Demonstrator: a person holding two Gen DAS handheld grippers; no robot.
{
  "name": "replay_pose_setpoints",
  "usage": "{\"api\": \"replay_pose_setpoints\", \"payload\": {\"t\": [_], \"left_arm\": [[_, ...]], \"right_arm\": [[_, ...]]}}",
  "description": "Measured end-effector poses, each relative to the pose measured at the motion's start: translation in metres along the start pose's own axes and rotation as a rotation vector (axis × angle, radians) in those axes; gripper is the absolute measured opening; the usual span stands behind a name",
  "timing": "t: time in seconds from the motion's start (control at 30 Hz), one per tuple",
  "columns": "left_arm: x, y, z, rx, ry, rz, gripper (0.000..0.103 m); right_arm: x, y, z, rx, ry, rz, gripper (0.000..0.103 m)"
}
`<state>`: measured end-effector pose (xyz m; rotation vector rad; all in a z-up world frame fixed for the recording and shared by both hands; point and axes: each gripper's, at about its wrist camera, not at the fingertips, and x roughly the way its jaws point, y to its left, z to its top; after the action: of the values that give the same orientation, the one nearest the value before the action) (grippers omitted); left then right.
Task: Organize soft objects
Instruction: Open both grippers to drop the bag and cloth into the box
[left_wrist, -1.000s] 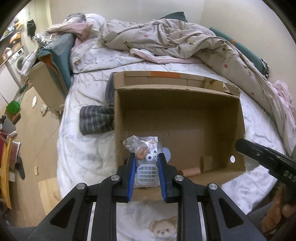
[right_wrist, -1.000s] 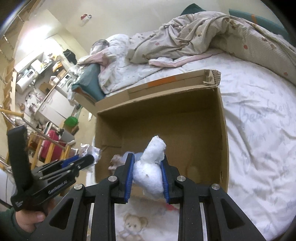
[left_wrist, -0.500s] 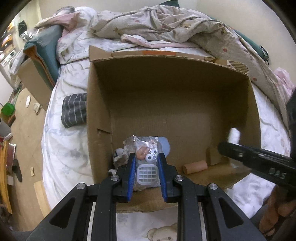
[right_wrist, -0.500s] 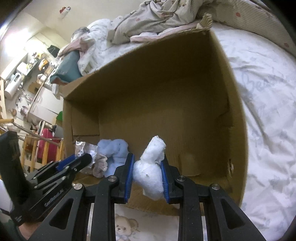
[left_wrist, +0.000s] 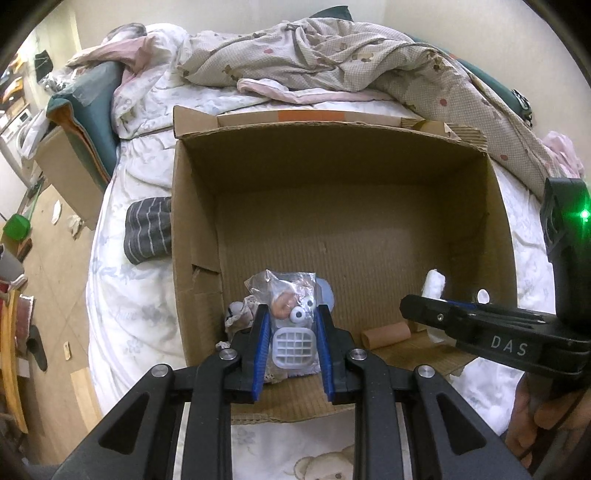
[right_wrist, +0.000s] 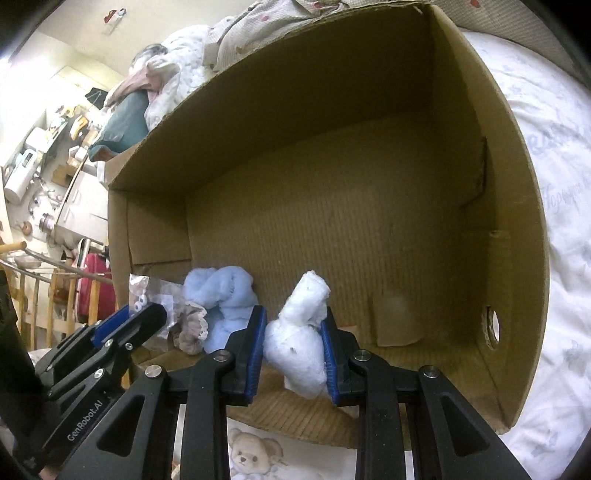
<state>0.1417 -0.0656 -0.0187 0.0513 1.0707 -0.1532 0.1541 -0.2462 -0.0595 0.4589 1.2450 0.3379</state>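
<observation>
A: Nearest first. L gripper (left_wrist: 293, 349), jaws pinching a crinkly clear bag w/ small toy bits (left_wrist: 291, 325), low over the near-left corner of the cardboard box (left_wrist: 332, 177). R gripper (right_wrist: 295, 341), jaws pinching a white fluffy wad (right_wrist: 301, 332), also inside the near edge.

B: Risks at release?

A: Bag film is slick and could cling to a pad, so it may drag back out as the jaws spread. The wad is compressible and could snag on the blue pads.

B: Farther in?

A: Light-blue plush (right_wrist: 225, 295) and a lacy grey bit (right_wrist: 192, 328) sit betw. the two grippers; crowding there, so the tools could bump each other. A cardboard tube (left_wrist: 386, 332) lies on the floor of the box by the R gripper and prob. rolls if knocked.

B: Beyond?

A: The box rests on a soft bed (left_wrist: 125, 295); pushing on the wall could tip or slide it.
</observation>
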Motion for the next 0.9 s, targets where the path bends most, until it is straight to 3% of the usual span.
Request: {"api": "replay_pose_setpoints", "payload": {"t": [0.4, 0.53, 0.63, 0.67, 0.7, 0.73, 0.9], "left_arm": [[0.002, 0.004, 0.0, -0.019, 0.011, -0.008, 0.025], [0.001, 0.005, 0.0, -0.021, 0.01, -0.003, 0.031], [-0.002, 0.006, 0.001, -0.03, -0.002, -0.009, 0.042], [-0.003, 0.006, 0.001, -0.033, -0.008, -0.011, 0.044], [-0.004, 0.007, 0.002, -0.035, -0.014, -0.011, 0.045], [-0.006, 0.007, 0.002, -0.036, -0.019, -0.012, 0.046], [-0.013, 0.011, 0.003, -0.049, -0.046, -0.003, 0.063]], "right_arm": [[-0.006, 0.002, 0.001, -0.008, -0.028, 0.003, 0.03], [-0.007, 0.002, 0.002, -0.009, -0.033, 0.008, 0.03], [-0.011, 0.001, 0.002, -0.007, -0.048, 0.012, 0.034], [-0.012, 0.001, 0.002, -0.005, -0.054, 0.014, 0.042], [-0.014, 0.001, 0.002, -0.002, -0.06, 0.018, 0.062], [-0.016, 0.0, 0.002, 0.004, -0.073, 0.027, 0.069], [-0.026, 0.006, 0.004, -0.012, -0.112, 0.029, 0.07]]}}
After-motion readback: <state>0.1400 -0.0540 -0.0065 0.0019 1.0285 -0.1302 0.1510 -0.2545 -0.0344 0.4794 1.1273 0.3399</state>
